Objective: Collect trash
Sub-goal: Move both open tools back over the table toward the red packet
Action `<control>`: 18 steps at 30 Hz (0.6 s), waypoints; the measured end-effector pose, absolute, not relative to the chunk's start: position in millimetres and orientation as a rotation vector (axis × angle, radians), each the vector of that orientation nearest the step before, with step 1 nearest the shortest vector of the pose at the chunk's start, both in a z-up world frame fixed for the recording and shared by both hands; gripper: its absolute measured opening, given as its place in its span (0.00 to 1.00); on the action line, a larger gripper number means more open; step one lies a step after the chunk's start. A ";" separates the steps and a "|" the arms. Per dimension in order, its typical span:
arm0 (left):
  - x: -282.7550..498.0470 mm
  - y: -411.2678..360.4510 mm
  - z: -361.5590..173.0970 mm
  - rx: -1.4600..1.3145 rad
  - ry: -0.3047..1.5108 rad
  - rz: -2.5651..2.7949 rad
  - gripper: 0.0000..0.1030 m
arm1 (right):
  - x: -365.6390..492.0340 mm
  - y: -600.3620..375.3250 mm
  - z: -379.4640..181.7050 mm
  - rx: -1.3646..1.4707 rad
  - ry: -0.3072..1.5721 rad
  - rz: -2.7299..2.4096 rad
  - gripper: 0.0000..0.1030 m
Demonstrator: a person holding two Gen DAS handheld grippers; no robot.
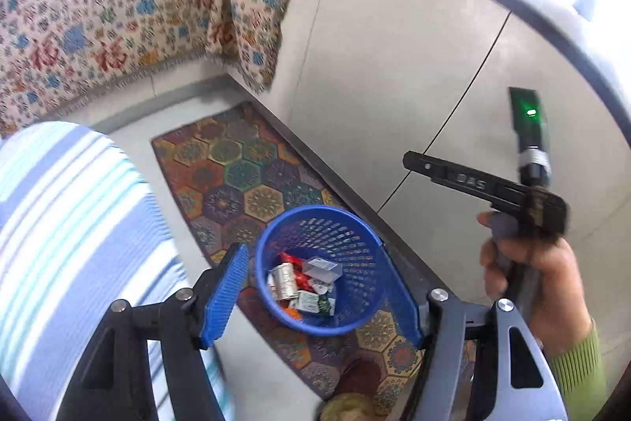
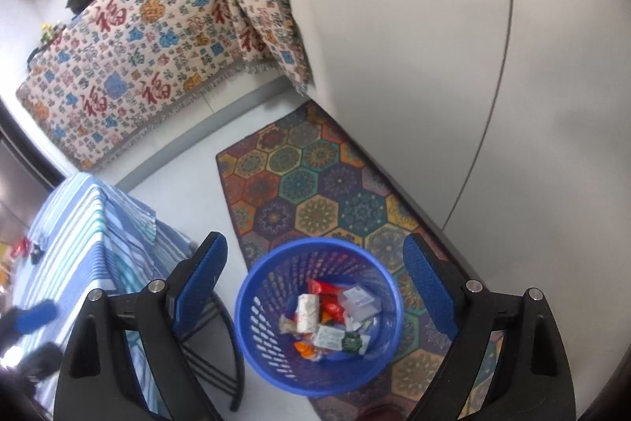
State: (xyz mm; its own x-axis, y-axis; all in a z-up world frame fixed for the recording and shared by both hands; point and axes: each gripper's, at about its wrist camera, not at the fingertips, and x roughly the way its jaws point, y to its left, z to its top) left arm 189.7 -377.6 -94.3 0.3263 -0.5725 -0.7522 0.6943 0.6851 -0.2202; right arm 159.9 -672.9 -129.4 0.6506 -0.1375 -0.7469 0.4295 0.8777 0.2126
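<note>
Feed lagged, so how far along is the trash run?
Done: wrappers lie in the blue basket. In hand: nothing; left gripper and right gripper hang open above it. Left: small items on the striped table, possibly trash; too blurred to tell.

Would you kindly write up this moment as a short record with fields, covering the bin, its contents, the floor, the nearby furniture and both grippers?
bin: blue basket, perforated wall, upright on the floor
bin contents: wrappers, red, white and green, plus a clear plastic piece, lying in the bottom
floor covering: patterned rug with hexagon motifs, partly under the basket
nearby furniture: table under a striped cloth, beside the basket
left gripper: open, nothing between the pads, above the basket
right gripper: open, nothing between the pads, above the basket
</note>
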 end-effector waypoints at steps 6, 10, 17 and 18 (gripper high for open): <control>175.0 -253.7 -45.5 0.160 0.857 -0.678 0.69 | 160.4 -610.4 -106.7 0.279 0.752 -0.254 0.90; 184.5 -162.7 -48.9 0.155 0.842 -0.504 0.76 | 166.9 -547.1 -97.9 0.234 0.715 -0.164 0.93; 233.9 -37.7 -103.9 0.099 0.912 -0.198 0.76 | 185.9 -382.4 -104.1 0.129 0.801 0.154 0.93; 239.1 -21.8 -111.2 0.083 0.914 -0.181 0.76 | 189.3 -357.5 -107.4 0.099 0.824 0.198 0.93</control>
State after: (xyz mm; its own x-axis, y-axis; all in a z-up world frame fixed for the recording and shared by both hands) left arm 239.1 -21.8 -111.2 0.5966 -0.1202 -0.7935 0.1907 0.9816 -0.0053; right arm 189.3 -357.5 -107.4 0.6626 0.2130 -0.7181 -0.1364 0.9770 0.1640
